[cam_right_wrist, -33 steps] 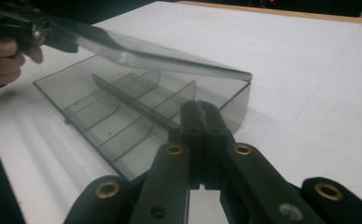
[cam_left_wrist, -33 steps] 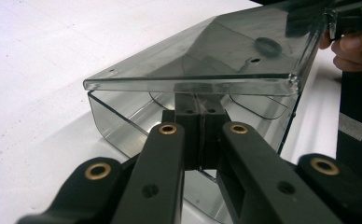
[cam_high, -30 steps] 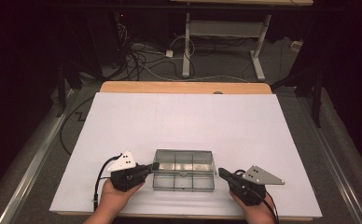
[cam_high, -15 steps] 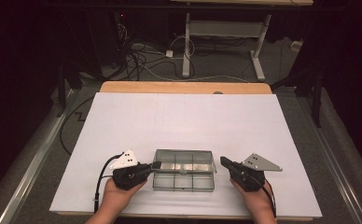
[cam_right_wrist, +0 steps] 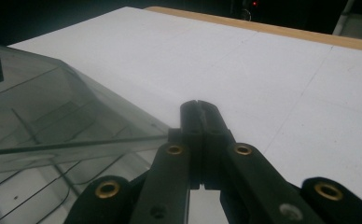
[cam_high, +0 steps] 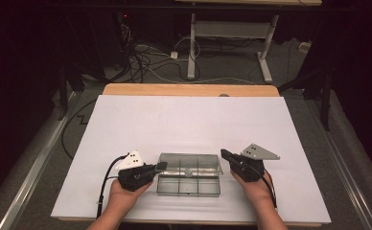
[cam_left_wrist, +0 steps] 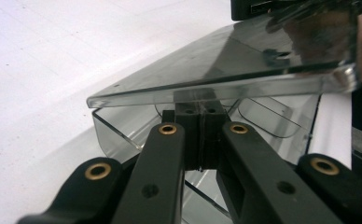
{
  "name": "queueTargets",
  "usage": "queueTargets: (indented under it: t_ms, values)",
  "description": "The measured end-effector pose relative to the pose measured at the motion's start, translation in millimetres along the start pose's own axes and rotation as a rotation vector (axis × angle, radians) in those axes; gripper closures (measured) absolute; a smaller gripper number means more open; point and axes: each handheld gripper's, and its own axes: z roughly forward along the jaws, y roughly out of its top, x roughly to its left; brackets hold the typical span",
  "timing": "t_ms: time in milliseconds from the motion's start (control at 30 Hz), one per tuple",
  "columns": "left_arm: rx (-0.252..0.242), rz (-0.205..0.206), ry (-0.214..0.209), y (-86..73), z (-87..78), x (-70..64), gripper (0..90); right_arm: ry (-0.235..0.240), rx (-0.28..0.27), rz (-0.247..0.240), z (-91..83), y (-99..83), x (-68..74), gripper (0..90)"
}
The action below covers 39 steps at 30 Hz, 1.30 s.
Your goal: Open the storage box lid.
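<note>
Your right gripper [cam_high: 224, 154], jaws closed, has moved up beside the lid [cam_high: 190, 164]; left gripper [cam_high: 162, 166] closed under it; white table [cam_high: 189, 120], dark rm.

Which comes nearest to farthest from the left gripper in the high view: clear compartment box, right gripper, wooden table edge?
1. Clear compartment box, just beside the left gripper.
2. Right gripper, across the box.
3. Wooden table edge, at the table's far side.

The high view looks forward and down from above the near edge, taking in the whole white surface [cam_high: 189, 120] from afar. Each gripper view sits low, looking along its own closed jaws from opposite ends, very close to the clear plastic box [cam_high: 189, 175] [cam_left_wrist: 226, 70] [cam_right_wrist: 44, 135], which all three views share.
</note>
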Motion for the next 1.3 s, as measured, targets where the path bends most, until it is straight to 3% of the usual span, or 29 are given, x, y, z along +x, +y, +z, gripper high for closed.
queueTargets:
  t_ms: [300,1300]
  values:
    - [-0.003,-0.001,0.024,4.6,5.4,6.3,87.6,-0.012,0.007,-0.003,8.8,4.6,-4.7,90.0]
    - [-0.008,-0.022,0.054,16.5,13.5,21.5,87.6,0.025,-0.016,0.031,27.4,16.3,-9.4,90.0]
